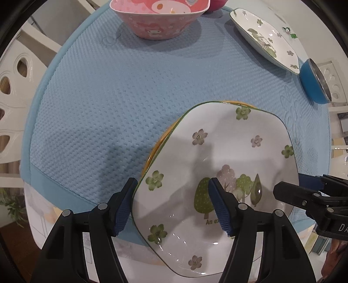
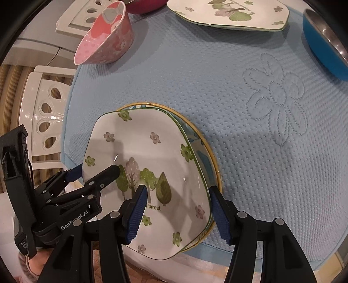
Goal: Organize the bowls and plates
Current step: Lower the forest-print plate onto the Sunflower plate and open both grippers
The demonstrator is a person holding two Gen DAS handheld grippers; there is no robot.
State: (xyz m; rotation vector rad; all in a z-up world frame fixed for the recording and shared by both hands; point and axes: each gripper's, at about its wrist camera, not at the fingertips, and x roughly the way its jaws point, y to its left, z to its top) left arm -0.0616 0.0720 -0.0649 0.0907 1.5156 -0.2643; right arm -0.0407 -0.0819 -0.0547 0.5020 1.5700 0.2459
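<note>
A white flower-and-tree plate (image 1: pixel 217 156) lies on top of a yellow-rimmed plate (image 1: pixel 152 152) at the near edge of the blue mat (image 1: pixel 108 98). My left gripper (image 1: pixel 171 206) is open, its fingers straddling the white plate's left rim. My right gripper (image 2: pixel 176 213) is open, its fingers straddling the right rim of the white plate (image 2: pixel 148 152) and of the yellow-rimmed plate (image 2: pixel 208 165). A second flowered plate (image 2: pixel 228 13), a pink cartoon bowl (image 2: pixel 104 37) and a blue metal-lined bowl (image 2: pixel 326 41) sit at the far side of the mat.
White chairs with cut-out backs (image 2: pixel 45 113) stand left of the table. A dark pink bowl (image 2: pixel 143 5) is behind the pink bowl. The mat (image 2: pixel 217 76) has a stitched flower (image 2: pixel 276 98). The right gripper shows at the left wrist view's right edge (image 1: pixel 308 196).
</note>
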